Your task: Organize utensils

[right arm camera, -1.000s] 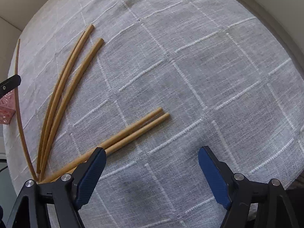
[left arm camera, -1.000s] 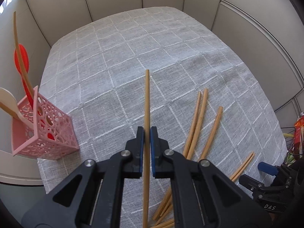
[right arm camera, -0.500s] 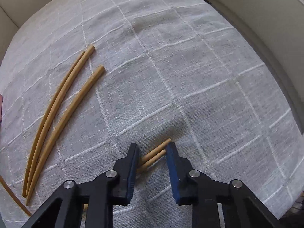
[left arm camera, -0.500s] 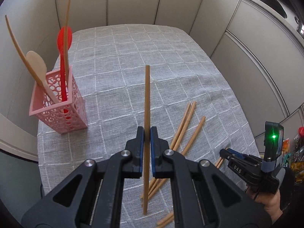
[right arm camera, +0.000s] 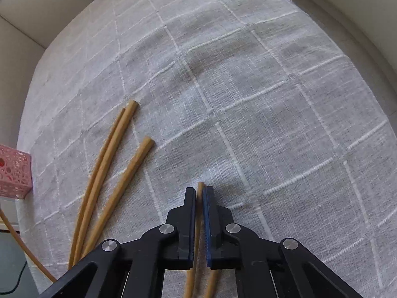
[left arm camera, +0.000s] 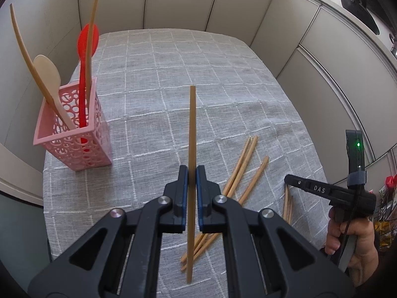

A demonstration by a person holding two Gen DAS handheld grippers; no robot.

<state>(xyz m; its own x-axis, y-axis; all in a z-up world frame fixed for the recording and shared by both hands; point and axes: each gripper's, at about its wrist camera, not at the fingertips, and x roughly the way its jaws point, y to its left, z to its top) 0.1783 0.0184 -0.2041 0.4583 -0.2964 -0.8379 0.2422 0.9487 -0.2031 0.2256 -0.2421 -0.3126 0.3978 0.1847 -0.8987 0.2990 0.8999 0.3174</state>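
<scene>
- Left gripper [left arm camera: 190,176]: black plastic arms, blue ribbed pads closed tight on a single chopstick [left arm camera: 191,134]. The stick is a straight, thin, round rod of tan wood; it runs lengthwise between the fingers, one end reaching well ahead of the tips, the other trailing back below them.
- Right gripper [right arm camera: 200,193]: same build, pads nearly together on a pair [right arm camera: 200,186] of tan chopsticks. Blunt ends poke just past the tips; two shafts show behind the pads, lying on the cloth [right arm camera: 248,99].
- Whether the right pads press both sticks of the pair or only one: cannot tell.
- Left view shows the right gripper [left arm camera: 287,180] from the side, low at the cloth, marked "DAS", held by a hand [left arm camera: 349,238]; the pair [left arm camera: 287,203] lies under its tips.
- Holder [left arm camera: 72,134]: pink plastic, square, open top, walls perforated in a circle lattice. It stands ahead of the left fingers and to their left, well apart.
- In the holder, leaning: red spoon [left arm camera: 85,49], pale cream spoon [left arm camera: 49,82], two tan sticks.
- Loose chopsticks [right arm camera: 104,173]: three, smooth, round, fanned on the cloth left of the right fingers, two touching side by side, the third just beside them.
- Cloth: grey woven, coarse weave, with raised white grid lines.
</scene>
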